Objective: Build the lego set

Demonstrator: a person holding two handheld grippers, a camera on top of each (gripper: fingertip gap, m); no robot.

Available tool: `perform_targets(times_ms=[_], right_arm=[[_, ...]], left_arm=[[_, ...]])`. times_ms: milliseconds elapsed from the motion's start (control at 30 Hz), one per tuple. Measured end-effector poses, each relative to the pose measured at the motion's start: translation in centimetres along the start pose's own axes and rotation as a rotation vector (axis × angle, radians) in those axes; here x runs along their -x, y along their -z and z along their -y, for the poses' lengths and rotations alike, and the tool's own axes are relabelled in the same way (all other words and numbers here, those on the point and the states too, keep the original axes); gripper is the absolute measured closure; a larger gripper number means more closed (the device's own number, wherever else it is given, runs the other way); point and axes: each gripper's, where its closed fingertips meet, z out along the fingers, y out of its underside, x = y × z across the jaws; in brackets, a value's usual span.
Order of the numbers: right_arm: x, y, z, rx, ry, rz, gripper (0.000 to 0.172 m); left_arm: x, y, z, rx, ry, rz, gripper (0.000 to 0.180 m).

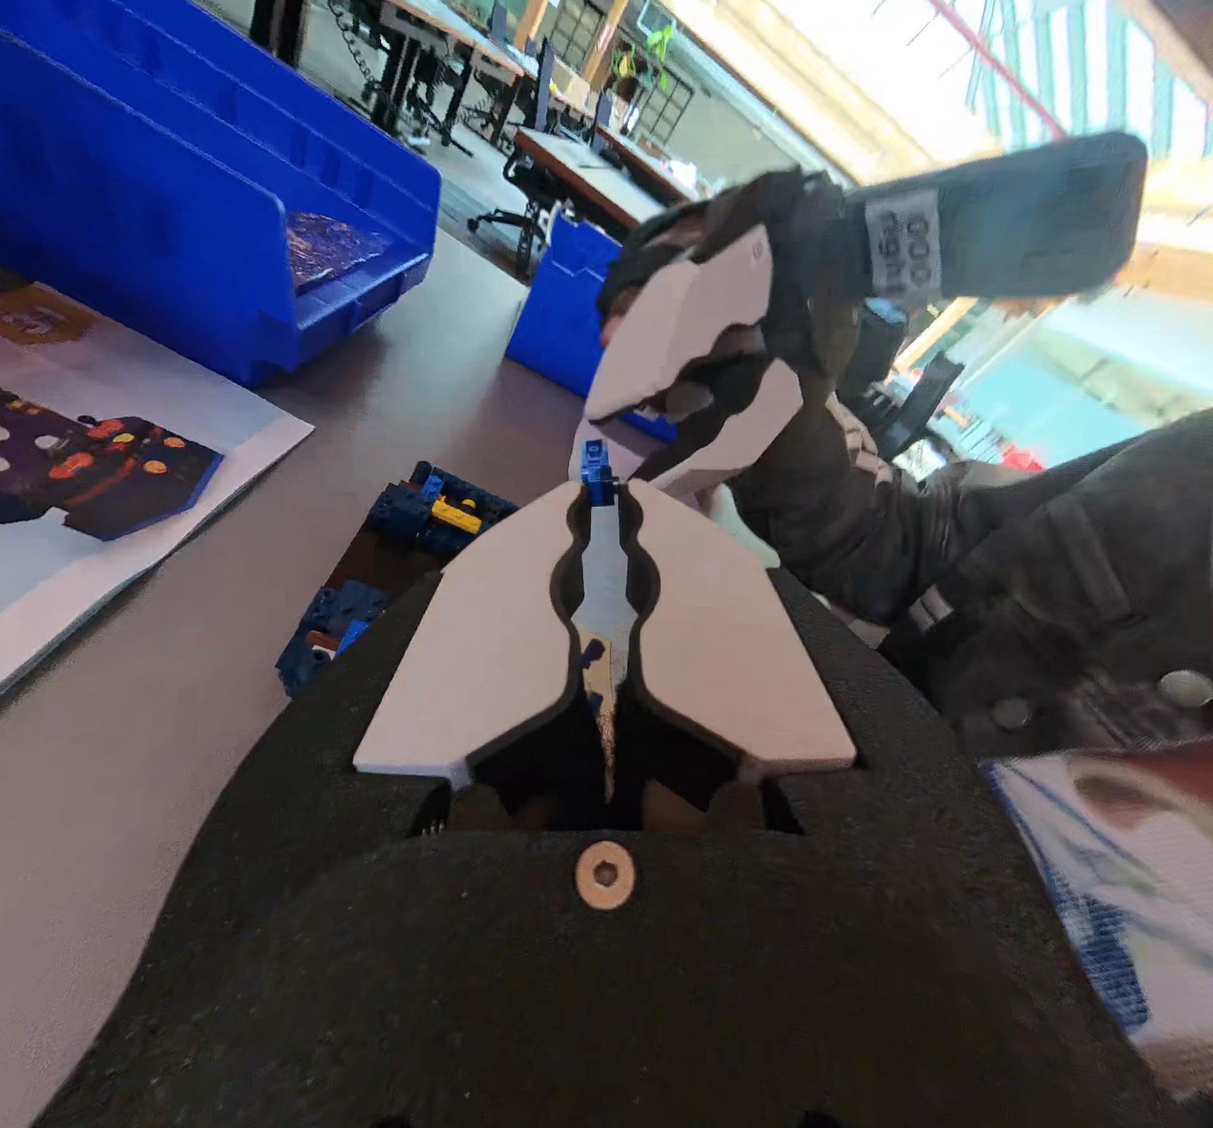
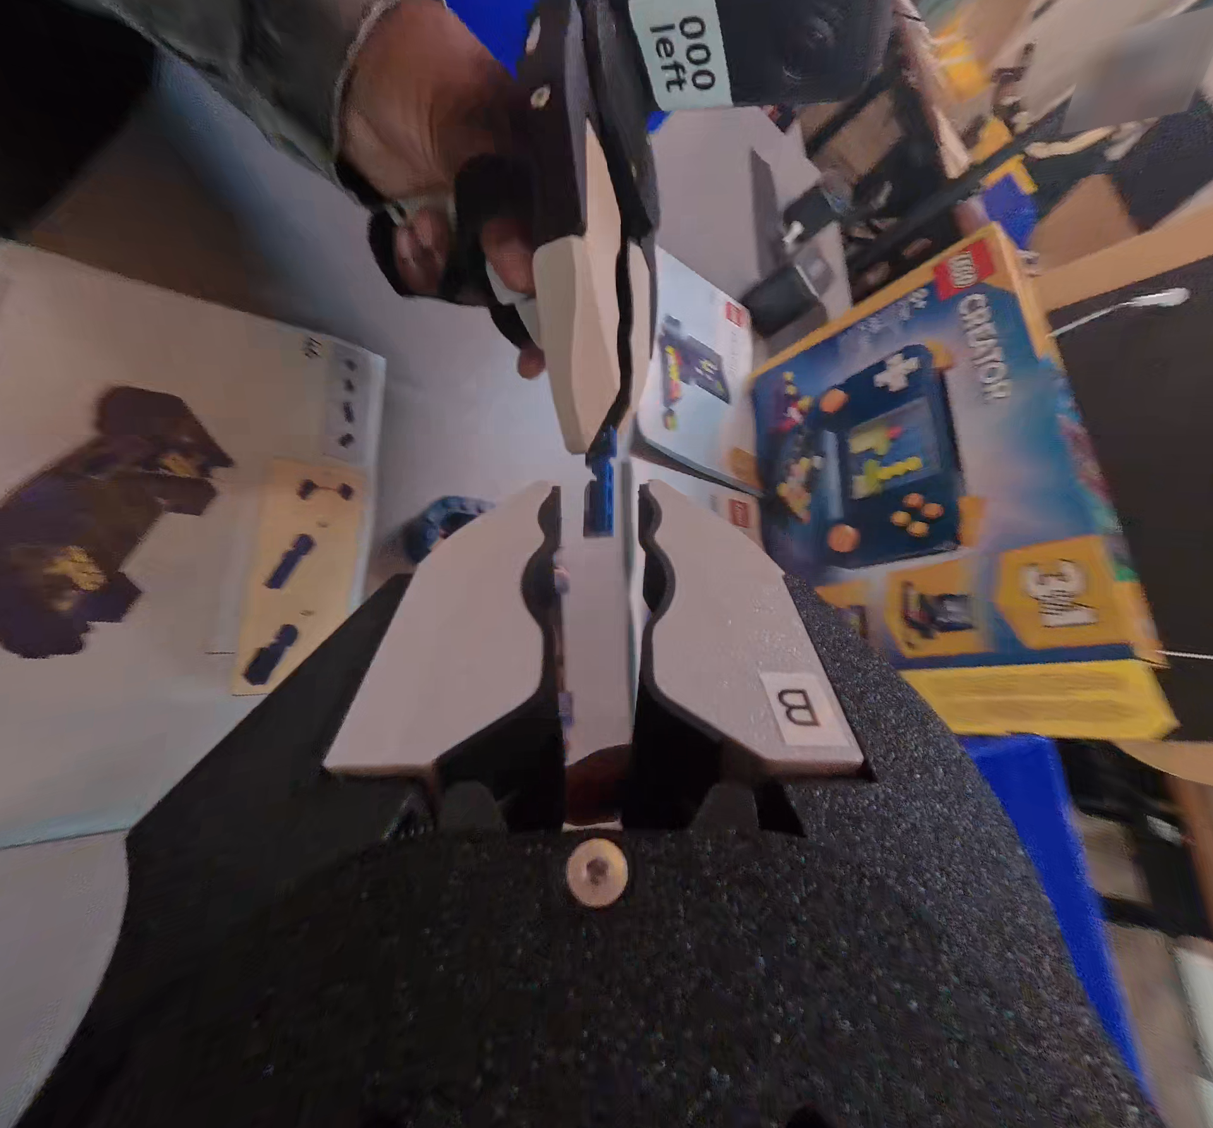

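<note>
- Blue brick piece, small, plastic, studded point(image 1: 596, 476): pinched at the fingertips of the left tool point(image 1: 600, 489), both white pads pressed on its sides; its upper end sticks out past the tips, raised above the table.
- Right tool point(image 2: 600, 492): white fingers apart; the same blue piece point(image 2: 600, 499) stands in the gap, with space visible between it and each pad. From the left wrist view this tool point(image 1: 614, 446) sits just beyond the piece, tips spread.
- Grey table point(image 1: 197, 637): carries everything below.
- Partly built dark blue brick model with a yellow plate point(image 1: 433, 512): on the table, left of the left tool.
- Large blue plastic bins point(image 1: 197, 177): at the far left of the table.
- Open white instruction booklet with printed model pictures point(image 2: 164, 505): flat on the table.
- Yellow-and-blue cardboard toy box point(image 2: 952, 505): to the right, beside a second booklet point(image 2: 696, 374).
- Person's hand point(image 2: 420, 131), grey sleeve above it: grips the left tool's handle.
</note>
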Motion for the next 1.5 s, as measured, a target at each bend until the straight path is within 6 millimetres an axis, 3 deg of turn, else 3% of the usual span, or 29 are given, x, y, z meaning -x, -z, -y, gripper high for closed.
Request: perform_targets(times_ms=[167, 333, 500, 567, 633, 700, 833, 1133, 1233, 1500], right_arm=[[-0.4, -0.7, -0.5, 0.105, 0.175, -0.109, 0.162], [-0.1, -0.8, -0.6, 0.095, 0.076, -0.050, 0.163], [2.1, -0.5, -2.3, 0.074, -0.228, 0.212, 0.163], [3.5, -0.7, -4.3, 0.174, -0.356, 0.333, 0.163], [4.9, -1.2, -6.6, 0.295, -0.378, 0.400, 0.163], [5.7, -1.7, -7.5, 0.356, -0.377, 0.444, 0.163], [6.2, -2.6, -7.9, 0.421, -0.361, 0.502, 0.163], [6.8, -3.3, -8.4, 0.479, -0.376, 0.610, 0.163], [6.9, -3.3, -8.5, 0.503, -0.383, 0.631, 0.163], [7.1, -3.8, -8.6, 0.508, -0.399, 0.646, 0.163]], left_arm=[[-0.1, 0.1, 0.4, -0.049, 0.106, -0.050, 0.173], [0.0, 0.2, 0.2, -0.032, 0.075, -0.066, 0.173], [1.0, 0.8, -1.3, 0.108, -0.153, 0.007, 0.164], [2.0, 1.1, -2.8, 0.225, -0.285, 0.081, 0.163], [3.0, 1.4, -4.7, 0.373, -0.406, 0.145, 0.163], [3.2, 1.4, -6.3, 0.483, -0.507, 0.150, 0.163], [2.8, 0.5, -7.2, 0.524, -0.596, 0.136, 0.157], [2.9, -1.1, -8.5, 0.664, -0.700, 0.161, 0.120], [3.2, -1.4, -9.3, 0.751, -0.750, 0.185, 0.119], [3.0, -1.8, -9.7, 0.770, -0.753, 0.163, 0.124]])
